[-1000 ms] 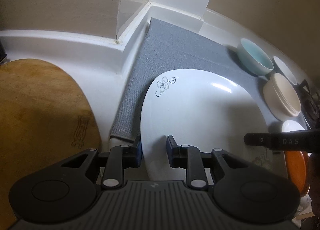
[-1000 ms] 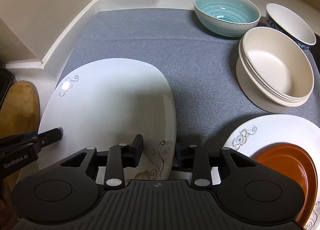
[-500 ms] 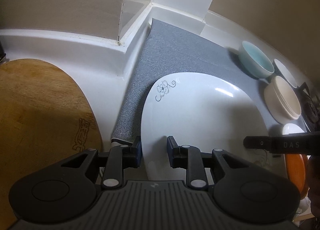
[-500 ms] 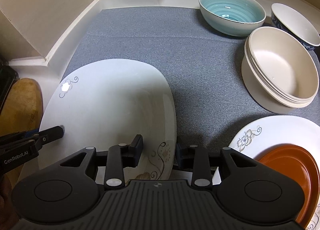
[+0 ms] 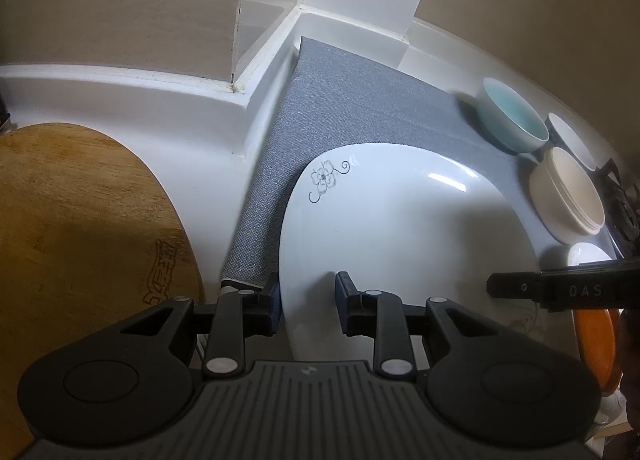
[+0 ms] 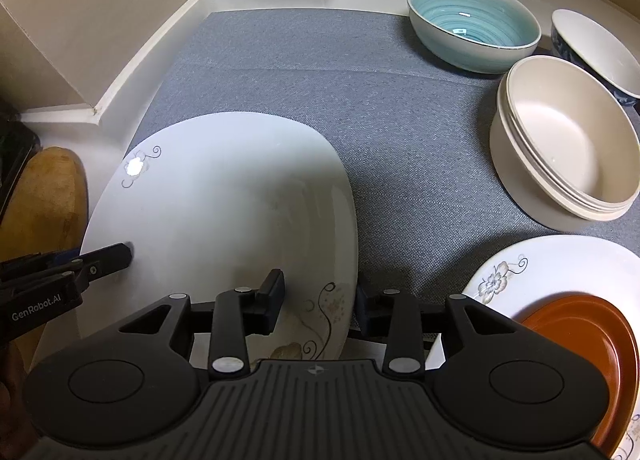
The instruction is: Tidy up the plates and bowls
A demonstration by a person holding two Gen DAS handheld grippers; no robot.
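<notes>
The big white plate [image 6: 224,211] is lying on the grey mat [image 6: 360,99] in the lower left of the right wrist view, its flower mark showing at the upper left rim. In the left wrist view the same plate [image 5: 400,227] is filling the lower middle.

The left gripper [image 5: 307,292] is straddling the plate's near left edge: its jaws are sitting one on each side of the rim, and I cannot tell whether the pads are actually pressing it, since a gap is showing beside the inner one.

The right gripper [image 6: 319,304] is straddling the plate's right edge at the bottom centre of its own view. Its jaws have just been opening, with the rim between them, and they are standing spread, clear of the rim.

To the right of the plate, well apart, the teal bowl [image 6: 474,23] is sitting at the top, the cream bowls [image 6: 560,139] are nesting in a stack below it, and a white bowl [image 6: 596,47] with a blue outside is standing at the upper right edge. In the lower right corner an orange plate [image 6: 592,348] is resting on a second flowered plate [image 6: 540,268].

A wooden board [image 5: 80,227] is lying on the white counter [image 5: 192,131] at the left of the left wrist view.
</notes>
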